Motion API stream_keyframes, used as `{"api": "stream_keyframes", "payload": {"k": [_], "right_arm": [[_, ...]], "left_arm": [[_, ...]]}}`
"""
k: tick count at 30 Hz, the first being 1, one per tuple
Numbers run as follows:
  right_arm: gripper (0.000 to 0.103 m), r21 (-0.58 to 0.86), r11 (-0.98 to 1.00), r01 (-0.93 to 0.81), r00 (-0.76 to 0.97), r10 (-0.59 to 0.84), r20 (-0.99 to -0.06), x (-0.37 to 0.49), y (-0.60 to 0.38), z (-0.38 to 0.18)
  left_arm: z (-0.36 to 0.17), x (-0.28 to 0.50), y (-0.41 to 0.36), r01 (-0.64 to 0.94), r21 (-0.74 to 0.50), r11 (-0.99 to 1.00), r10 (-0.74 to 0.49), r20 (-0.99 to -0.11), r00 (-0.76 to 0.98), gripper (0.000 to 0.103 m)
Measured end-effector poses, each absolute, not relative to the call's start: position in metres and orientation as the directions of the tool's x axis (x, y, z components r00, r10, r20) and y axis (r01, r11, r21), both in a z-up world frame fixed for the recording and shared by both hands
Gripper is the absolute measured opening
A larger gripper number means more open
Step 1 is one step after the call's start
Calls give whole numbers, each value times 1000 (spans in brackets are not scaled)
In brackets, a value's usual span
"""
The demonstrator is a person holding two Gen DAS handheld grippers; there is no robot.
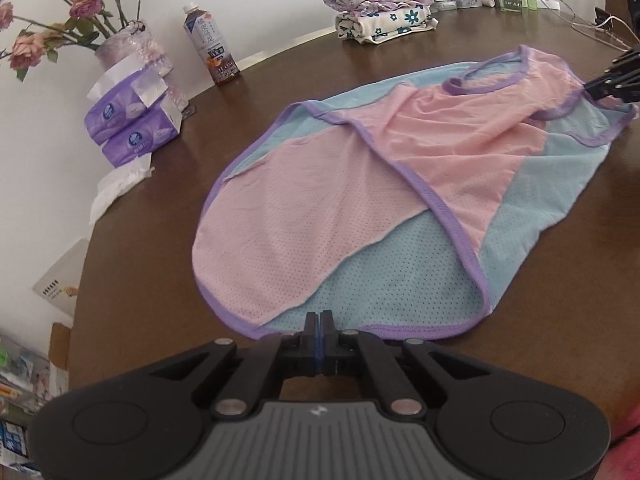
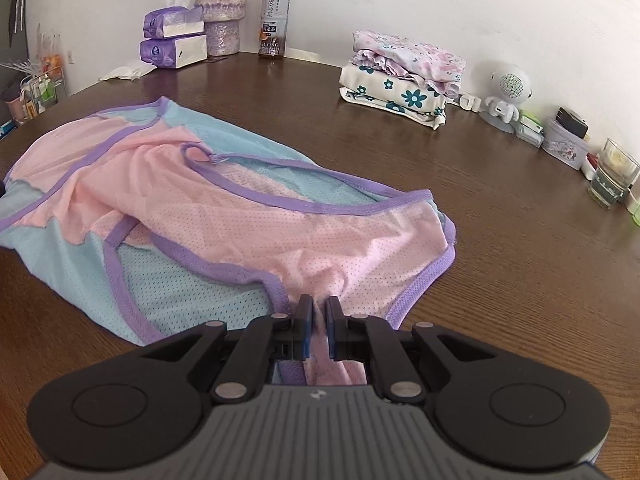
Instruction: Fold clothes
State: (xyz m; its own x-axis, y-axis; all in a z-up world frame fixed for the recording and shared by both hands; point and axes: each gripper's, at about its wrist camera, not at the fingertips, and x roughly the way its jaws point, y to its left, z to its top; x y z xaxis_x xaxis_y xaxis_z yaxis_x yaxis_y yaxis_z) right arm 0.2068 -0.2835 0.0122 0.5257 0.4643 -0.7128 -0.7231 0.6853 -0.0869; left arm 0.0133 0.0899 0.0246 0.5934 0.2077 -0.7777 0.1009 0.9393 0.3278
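Observation:
A pink and light-blue mesh sleeveless top (image 1: 360,184) with purple trim lies spread on the brown table (image 1: 160,208). One pink panel is folded across it. My left gripper (image 1: 319,316) is shut, its fingertips pinching the purple bottom hem at the near edge. My right gripper (image 2: 319,308) is shut on bunched pink cloth at the shoulder end of the top (image 2: 248,216), and fabric runs back between its fingers. In the left wrist view the right gripper (image 1: 590,89) shows at the far right, gripping that same corner.
Two folded floral garments (image 2: 404,76) are stacked at the back. A tea bottle (image 2: 274,20), purple tissue packs (image 2: 176,36) and a vase of roses (image 1: 132,48) stand along the wall. A white speaker (image 2: 506,88), small boxes and a glass (image 2: 614,172) line the right side.

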Motion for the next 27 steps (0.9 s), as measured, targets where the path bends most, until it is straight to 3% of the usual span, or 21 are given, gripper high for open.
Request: {"api": "stream_keyframes", "payload": {"k": [15,16,18,19,20,22,27], "right_arm": [[9,-75,750,-658,581,442,-684,198,-312,13],[13,-63,761,-645,593,448,-669,196,-314,16],[27,-36,784,-619,622,462,-632,188,-320,25],[40,-19,791,-612,633,475,-612,183,-323,31],[44,-6,794,-608,640,486,-595,177,-325,35],[44,14,791,-612,644,508,-572,164,-326,41],[44,95,725,-683,562,603,-566,145,-305,41]], "left_arm": [[25,10,88,72,306,949,202,-768,607,0],[26,9,90,58,291,955,195,-762,617,0],[33,6,94,13,244,970,176,-737,653,11],[37,5,97,-8,219,976,168,-722,671,17],[42,2,100,-34,183,983,155,-703,695,24],[52,-3,107,-82,91,993,121,-657,744,55],[56,-1,103,-79,-43,996,36,-617,786,58]]}}
